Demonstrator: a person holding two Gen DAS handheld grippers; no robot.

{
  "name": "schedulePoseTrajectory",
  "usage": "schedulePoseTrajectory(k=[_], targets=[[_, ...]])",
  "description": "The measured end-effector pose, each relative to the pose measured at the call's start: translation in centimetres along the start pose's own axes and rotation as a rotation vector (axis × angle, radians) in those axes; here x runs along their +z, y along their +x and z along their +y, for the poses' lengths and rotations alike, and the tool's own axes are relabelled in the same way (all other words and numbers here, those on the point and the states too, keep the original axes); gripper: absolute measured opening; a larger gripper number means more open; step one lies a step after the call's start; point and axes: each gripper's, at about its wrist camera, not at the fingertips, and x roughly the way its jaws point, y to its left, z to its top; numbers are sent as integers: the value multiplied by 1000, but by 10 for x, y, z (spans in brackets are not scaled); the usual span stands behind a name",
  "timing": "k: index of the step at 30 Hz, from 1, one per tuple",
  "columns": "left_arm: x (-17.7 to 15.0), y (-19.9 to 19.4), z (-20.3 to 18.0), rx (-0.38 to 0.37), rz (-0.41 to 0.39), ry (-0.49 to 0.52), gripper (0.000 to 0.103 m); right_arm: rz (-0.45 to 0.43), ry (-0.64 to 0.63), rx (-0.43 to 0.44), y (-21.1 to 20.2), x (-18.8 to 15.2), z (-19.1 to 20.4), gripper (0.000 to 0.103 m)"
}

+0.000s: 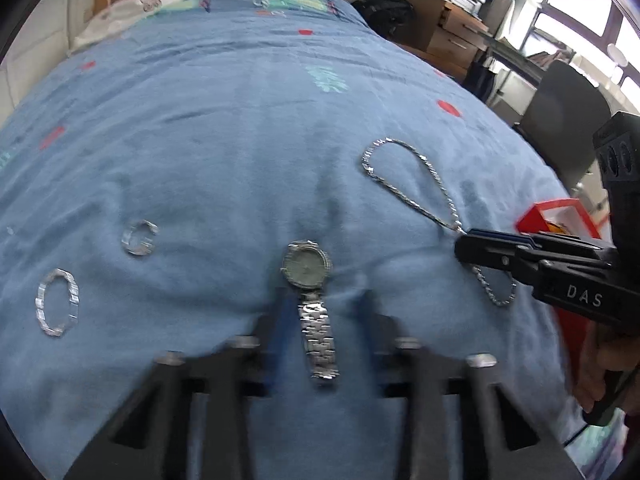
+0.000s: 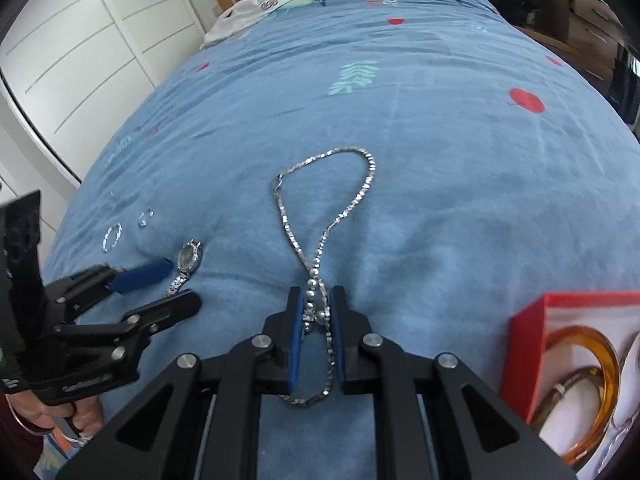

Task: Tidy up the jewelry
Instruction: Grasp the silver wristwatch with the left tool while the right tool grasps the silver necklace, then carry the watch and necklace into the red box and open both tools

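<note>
A silver watch (image 1: 310,280) lies on the blue bedspread (image 1: 240,140); its strap runs between the fingers of my open left gripper (image 1: 323,300), which straddles it. It also shows in the right wrist view (image 2: 186,262). A silver necklace (image 2: 320,216) lies looped on the bedspread (image 2: 440,180). My right gripper (image 2: 316,304) has its blue pads close on either side of the necklace's beaded part, nearly shut on it. The necklace also shows in the left wrist view (image 1: 412,184). Two clear rings lie to the left: a bracelet (image 1: 56,304) and a smaller one (image 1: 138,236).
A red box (image 2: 528,352) at the right holds an amber bangle (image 2: 600,368) and other pieces; its corner shows in the left wrist view (image 1: 552,216). White clothing (image 2: 248,12) lies by the wooden headboard. A desk, chair and drawers stand beyond the bed's right side.
</note>
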Motion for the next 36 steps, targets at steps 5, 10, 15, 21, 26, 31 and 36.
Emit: schedulePoseTrajectory(k=[5,10,15,21,26,31,36], targets=[[-4,-10,-4,-18,1,-6,9,-29,33,21,-16,-2,-5,13],[-7,-31,-11,-9,-24,-3,8,-73,43,59,-40,-2,-2,12],[-3,-58,-20,-22,-63,-6,8,-144,23,76,-78,7,12,12],[7,-99,-46,-40,-125,39,8,-251,20,73,-145,10,17,12],[12,-124,-86,-88,-161,83,8,-327,15,41,-203,5,14,12],[17,-132,-134,-148,-176,134,8,-379,17,-14,-257,-9,-2,12],[18,-124,-184,-215,-164,176,8,-402,43,-70,-293,-28,-30,13]])
